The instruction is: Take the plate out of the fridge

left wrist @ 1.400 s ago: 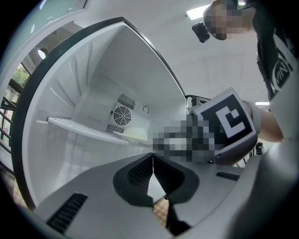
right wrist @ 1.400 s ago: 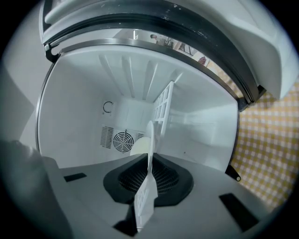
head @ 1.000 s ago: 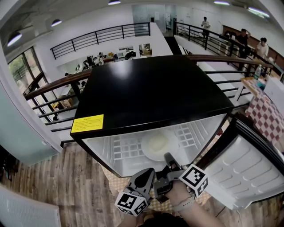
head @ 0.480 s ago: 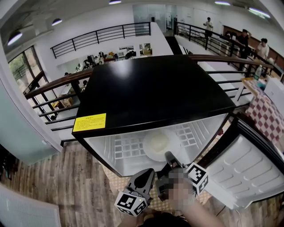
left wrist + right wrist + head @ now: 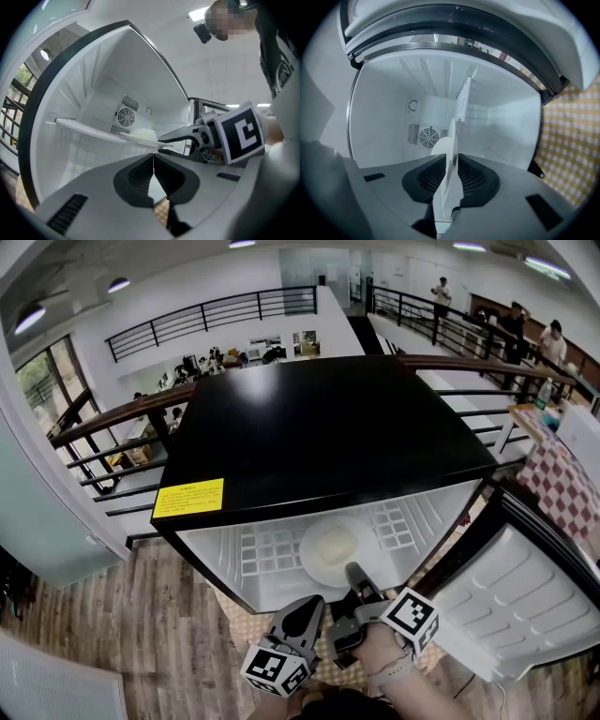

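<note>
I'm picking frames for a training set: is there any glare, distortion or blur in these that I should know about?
Head view: fisheye bends the railings; ceiling light leaves a pale sheen on the fridge top; otherwise sharp. Left gripper view: dark rounded corners, white interior evenly lit. Right gripper view: same vignette; the plate goes soft at its near end.

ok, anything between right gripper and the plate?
Nothing: the right gripper view shows the plate edge-on between the jaws of the right gripper, just widened, pads on both faces.

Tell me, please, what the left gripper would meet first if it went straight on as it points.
Probably the near rim of the round white plate inside the black fridge, though depth is unclear.
</note>
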